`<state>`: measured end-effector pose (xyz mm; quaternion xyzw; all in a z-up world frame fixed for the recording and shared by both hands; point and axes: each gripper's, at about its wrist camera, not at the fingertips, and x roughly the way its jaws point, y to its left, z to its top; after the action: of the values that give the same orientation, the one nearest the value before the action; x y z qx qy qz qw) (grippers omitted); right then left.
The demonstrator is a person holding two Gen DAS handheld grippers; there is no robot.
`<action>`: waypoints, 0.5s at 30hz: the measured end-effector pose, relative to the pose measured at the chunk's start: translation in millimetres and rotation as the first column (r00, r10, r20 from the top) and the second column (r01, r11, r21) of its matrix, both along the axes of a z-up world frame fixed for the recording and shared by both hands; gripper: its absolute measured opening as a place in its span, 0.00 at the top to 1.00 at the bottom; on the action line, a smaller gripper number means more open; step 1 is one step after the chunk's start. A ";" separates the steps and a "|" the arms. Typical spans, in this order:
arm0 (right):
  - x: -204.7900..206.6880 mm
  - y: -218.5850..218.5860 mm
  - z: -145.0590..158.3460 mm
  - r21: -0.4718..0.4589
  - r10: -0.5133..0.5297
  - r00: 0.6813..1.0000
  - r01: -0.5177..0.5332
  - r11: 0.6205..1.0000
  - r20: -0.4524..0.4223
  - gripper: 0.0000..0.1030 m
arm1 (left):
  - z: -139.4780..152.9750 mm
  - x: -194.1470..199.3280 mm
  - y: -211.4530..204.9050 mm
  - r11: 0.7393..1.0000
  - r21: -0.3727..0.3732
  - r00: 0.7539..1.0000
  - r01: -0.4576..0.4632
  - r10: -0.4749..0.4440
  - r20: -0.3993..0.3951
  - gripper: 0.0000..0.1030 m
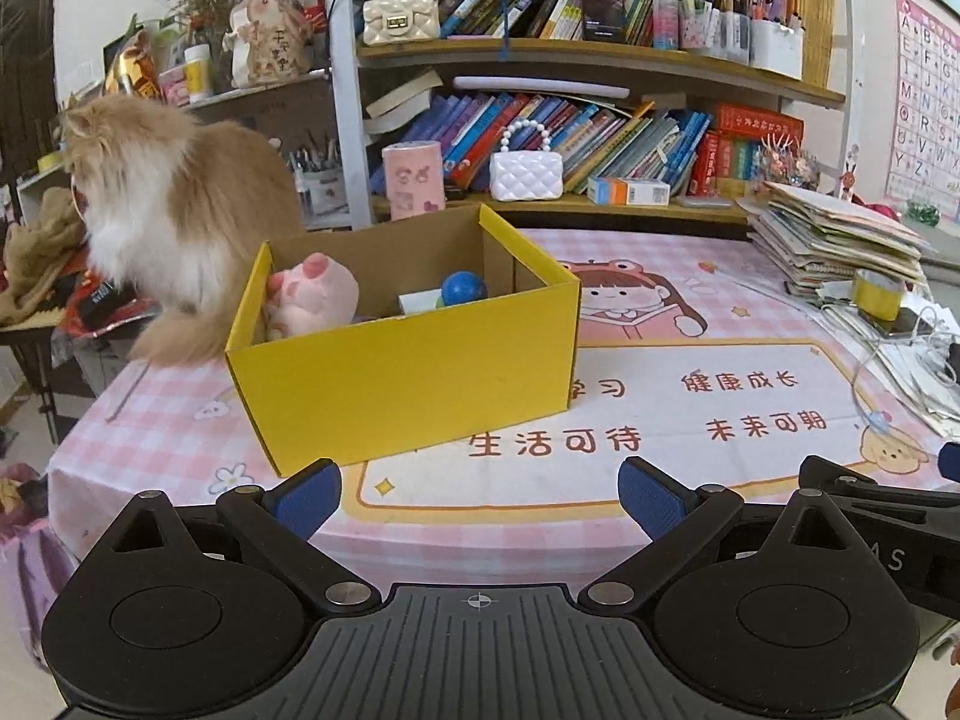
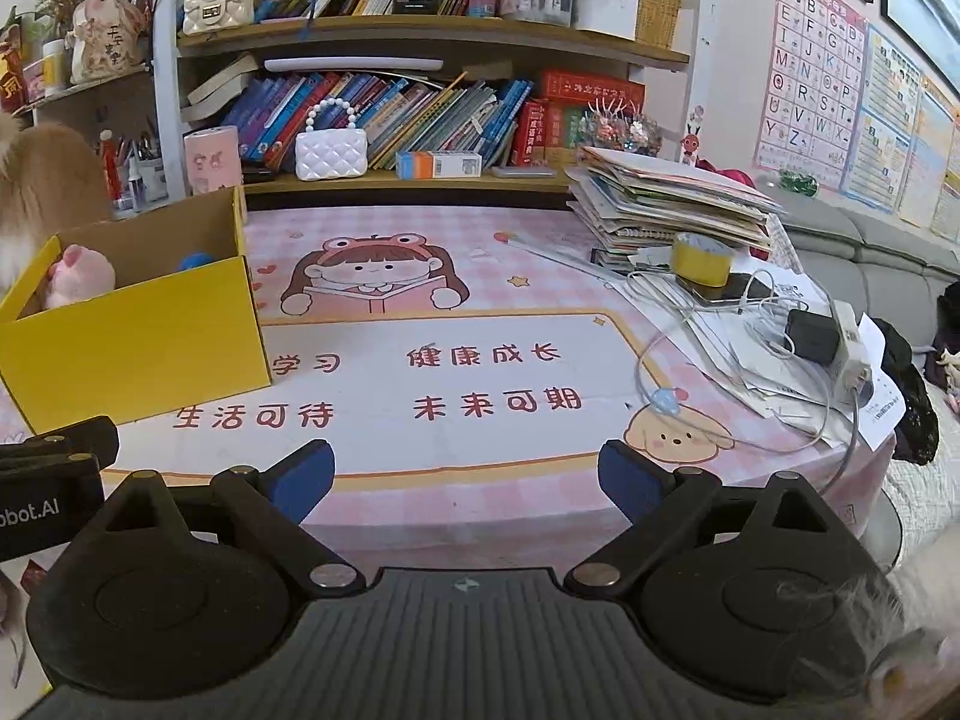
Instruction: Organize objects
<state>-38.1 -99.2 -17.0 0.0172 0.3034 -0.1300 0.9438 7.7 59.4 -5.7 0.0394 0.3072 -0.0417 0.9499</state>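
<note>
A yellow cardboard box (image 1: 408, 372) stands open on the pink checked tablecloth (image 1: 690, 408). Inside it lie a pink plush pig (image 1: 315, 294), a blue ball (image 1: 463, 288) and a small white thing. My left gripper (image 1: 480, 498) hangs open near the table's front edge, just in front of the box, nothing between its blue pads. My right gripper (image 2: 465, 480) is open too, to the right of the box (image 2: 132, 336), over the printed mat and holding nothing. The pig (image 2: 81, 276) and the ball (image 2: 197, 261) also show in the right wrist view.
A fluffy cat (image 1: 174, 222) sits at the table's left edge behind the box. A pile of books and papers (image 2: 666, 204), a yellow tape roll (image 2: 702, 261), cables and a charger (image 2: 813, 336) crowd the right side. Bookshelves (image 1: 570, 138) stand behind.
</note>
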 end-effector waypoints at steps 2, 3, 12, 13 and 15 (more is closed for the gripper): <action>0.5 -0.9 0.6 0.004 0.004 1.000 -0.004 1.000 0.007 0.05 | 0.4 1.6 -1.6 1.000 0.008 1.000 -0.006 0.006 0.001 0.03; 0.3 -1.5 1.0 0.006 0.004 1.000 -0.004 1.000 0.011 0.05 | 0.7 1.6 -2.4 1.000 0.012 1.000 -0.007 0.007 0.003 0.03; 3.3 -6.7 0.6 0.012 0.003 1.000 -0.003 1.000 0.000 0.00 | 1.2 4.1 -6.7 1.000 0.021 1.000 -0.017 0.017 -0.004 0.02; 3.7 -6.1 0.5 0.011 0.006 1.000 -0.005 1.000 -0.002 0.00 | 1.0 4.6 -6.1 1.000 0.021 1.000 -0.020 0.020 -0.007 0.02; 4.4 -5.4 0.1 0.006 0.010 1.000 -0.010 1.000 -0.005 0.00 | 0.1 5.4 -5.5 0.999 0.025 0.999 -0.027 0.027 -0.016 0.02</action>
<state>-33.8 -104.6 -16.9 0.0184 0.3064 -0.1244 0.9436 13.2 53.9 -5.6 0.0465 0.3160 -0.0253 0.9473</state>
